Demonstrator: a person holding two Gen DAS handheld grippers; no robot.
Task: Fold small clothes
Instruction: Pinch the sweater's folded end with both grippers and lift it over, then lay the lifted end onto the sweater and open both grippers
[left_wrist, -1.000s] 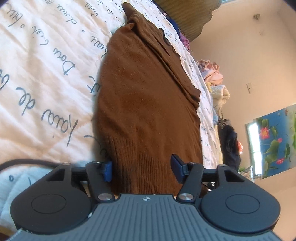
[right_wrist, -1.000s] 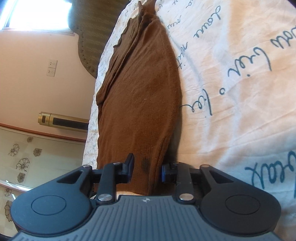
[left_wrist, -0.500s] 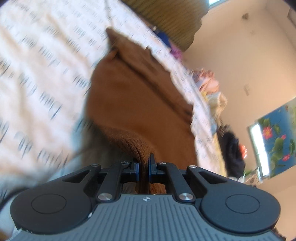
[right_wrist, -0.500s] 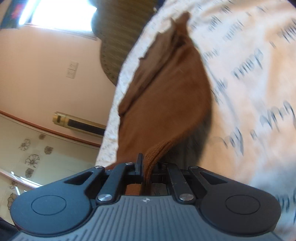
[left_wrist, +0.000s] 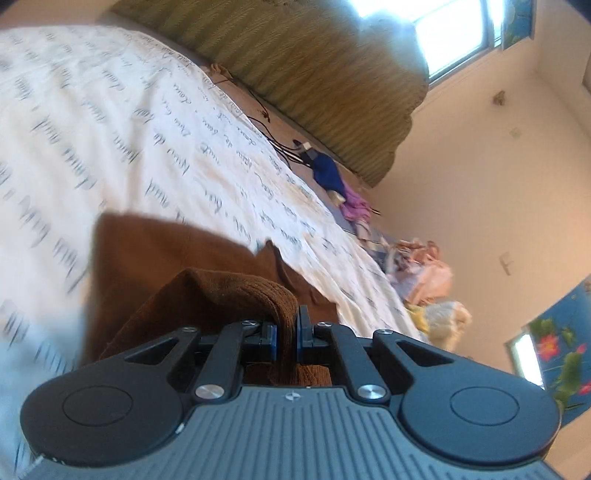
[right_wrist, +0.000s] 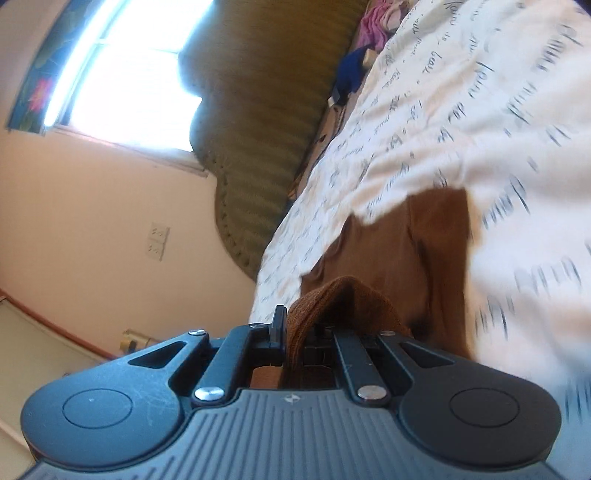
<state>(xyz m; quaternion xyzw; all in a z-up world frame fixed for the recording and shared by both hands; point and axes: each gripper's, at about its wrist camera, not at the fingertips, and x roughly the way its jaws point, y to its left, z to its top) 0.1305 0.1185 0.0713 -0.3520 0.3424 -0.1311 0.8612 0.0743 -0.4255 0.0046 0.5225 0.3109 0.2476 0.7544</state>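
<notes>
A brown knit sweater lies on the white bedspread printed with dark script. My left gripper is shut on the sweater's ribbed hem, which bunches up over the fingers. In the right wrist view the same sweater shows, and my right gripper is shut on the other end of the ribbed hem. Both hold the hem lifted over the rest of the sweater, which looks shortened beneath. The view is motion-blurred.
An olive padded headboard stands at the far end of the bed, under a bright window. Loose clothes, blue and purple, and a pastel pile lie along the bed's far edge.
Both grippers closed on the hem and have carried it up and forward toward the headboard, doubling the sweater over itself. Less of the sweater now shows ahead.
</notes>
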